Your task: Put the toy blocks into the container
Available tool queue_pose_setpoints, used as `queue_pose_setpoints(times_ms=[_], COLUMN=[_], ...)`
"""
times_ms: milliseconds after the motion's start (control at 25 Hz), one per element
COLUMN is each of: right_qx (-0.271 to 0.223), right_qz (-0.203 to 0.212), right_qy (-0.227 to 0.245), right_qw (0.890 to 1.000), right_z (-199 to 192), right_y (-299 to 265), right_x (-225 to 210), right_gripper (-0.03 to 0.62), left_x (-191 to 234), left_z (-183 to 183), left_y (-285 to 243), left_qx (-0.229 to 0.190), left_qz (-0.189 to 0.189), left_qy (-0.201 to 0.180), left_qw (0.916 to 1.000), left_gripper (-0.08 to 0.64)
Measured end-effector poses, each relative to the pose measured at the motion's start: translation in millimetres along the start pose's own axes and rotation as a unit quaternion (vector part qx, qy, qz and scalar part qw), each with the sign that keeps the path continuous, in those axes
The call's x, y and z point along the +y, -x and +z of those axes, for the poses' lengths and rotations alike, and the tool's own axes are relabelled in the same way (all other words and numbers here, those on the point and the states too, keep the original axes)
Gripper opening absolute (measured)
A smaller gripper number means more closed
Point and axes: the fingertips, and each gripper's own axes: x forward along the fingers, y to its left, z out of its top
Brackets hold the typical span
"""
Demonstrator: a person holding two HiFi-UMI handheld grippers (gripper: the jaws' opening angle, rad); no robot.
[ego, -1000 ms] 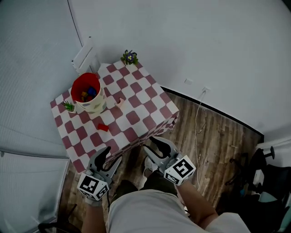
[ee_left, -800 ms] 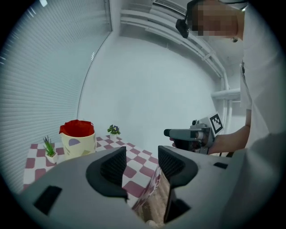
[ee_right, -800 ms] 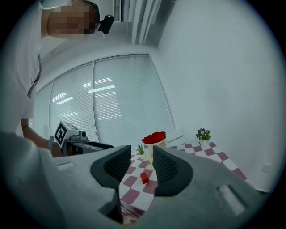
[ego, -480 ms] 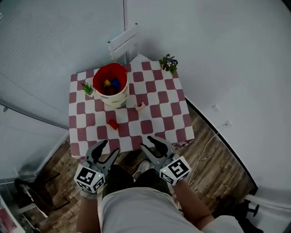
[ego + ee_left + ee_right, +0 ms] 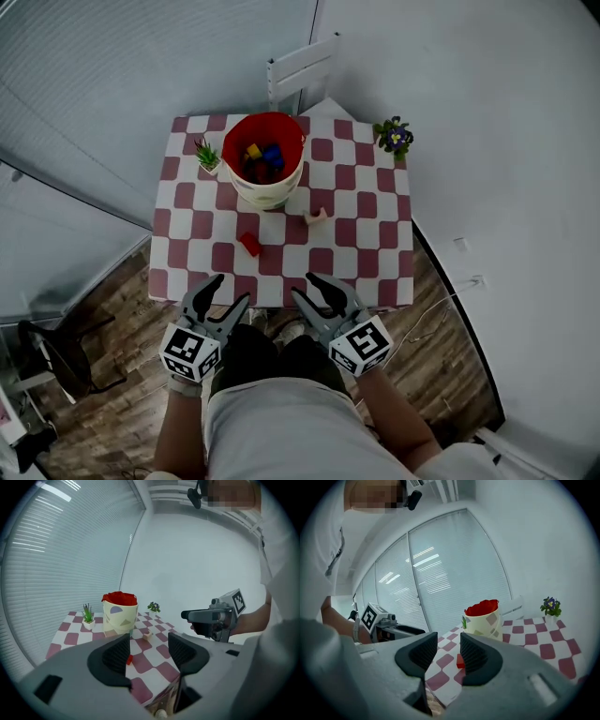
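A cream container (image 5: 267, 159) with a red lining stands at the back of the checked table (image 5: 367, 264), with yellow and blue blocks inside. A red block (image 5: 249, 245) lies in front of it and a pale pink block (image 5: 316, 217) to its right. Both grippers hover at the table's near edge, short of the blocks. My left gripper (image 5: 231, 291) is opening with nothing between its jaws (image 5: 149, 648). My right gripper (image 5: 304, 286) is shut and empty (image 5: 447, 651). The container (image 5: 120, 612) and red block (image 5: 129, 658) show ahead in the left gripper view.
A small green plant (image 5: 207, 155) stands left of the container and a purple flower pot (image 5: 394, 137) at the back right corner. A white chair (image 5: 302, 70) is behind the table. A dark chair (image 5: 56, 347) stands on the wooden floor at left.
The person has swung round, so the table now lies straight ahead instead of angled to the left. The left jaws have parted a little. The blocks have not moved.
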Motion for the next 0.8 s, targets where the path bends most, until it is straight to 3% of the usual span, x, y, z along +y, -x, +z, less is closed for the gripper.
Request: queue_pose_setpoints(times_ms=[400, 800], right_qx=[0.042, 0.070], right_qz=[-0.043, -0.102], right_qy=[-0.013, -0.032], right_qw=[0.998, 0.992], right_z=[-17.4, -30.2], right_y=[-22.1, -19.3], right_x=[-24.1, -62.3], right_gripper=[0.135, 0.135], left_x=[50.9, 82.0], left_z=[-44.4, -77.5], left_y=[-38.9, -99.0], left_qx=[0.064, 0.130], left_qz=[0.010, -0.015], left_qy=[0.009, -0.032], left_qw=[0.9979, 0.9909], left_gripper=[0.260, 0.298])
